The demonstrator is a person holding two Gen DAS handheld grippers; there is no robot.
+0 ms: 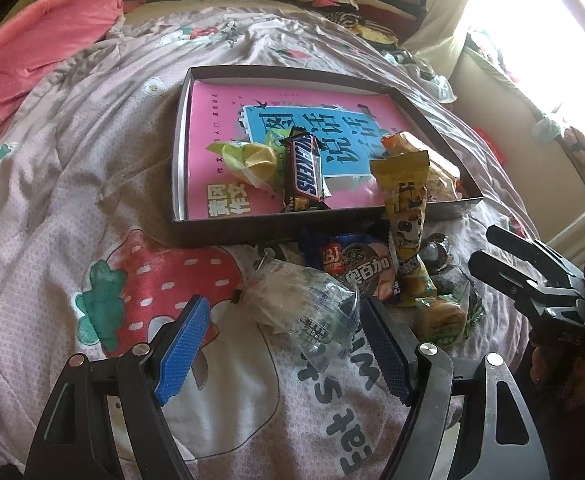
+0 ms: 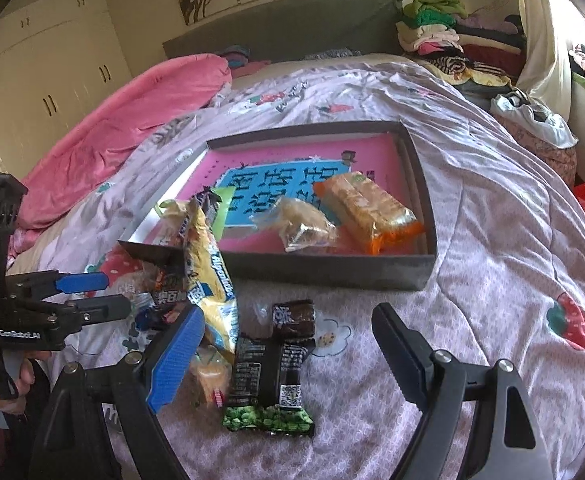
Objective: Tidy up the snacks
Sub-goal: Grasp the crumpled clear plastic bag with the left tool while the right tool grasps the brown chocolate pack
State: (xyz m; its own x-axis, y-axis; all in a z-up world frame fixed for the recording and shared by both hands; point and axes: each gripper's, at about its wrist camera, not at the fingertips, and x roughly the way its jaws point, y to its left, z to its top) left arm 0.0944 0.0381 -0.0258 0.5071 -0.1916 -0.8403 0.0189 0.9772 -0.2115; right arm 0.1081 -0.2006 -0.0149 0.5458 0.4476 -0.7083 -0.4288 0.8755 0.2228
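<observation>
Both the left gripper and right gripper gape empty; the leaning yellow packet may slide off the tray if nudged.

Bright daylight pours in from the window at the top right of the left wrist view, and it glares so white that nothing shows there. The bedspread is well lit with soft shadows. Both pictures bend round at the edges, with dark corners, and look a bit fuzzy.
</observation>
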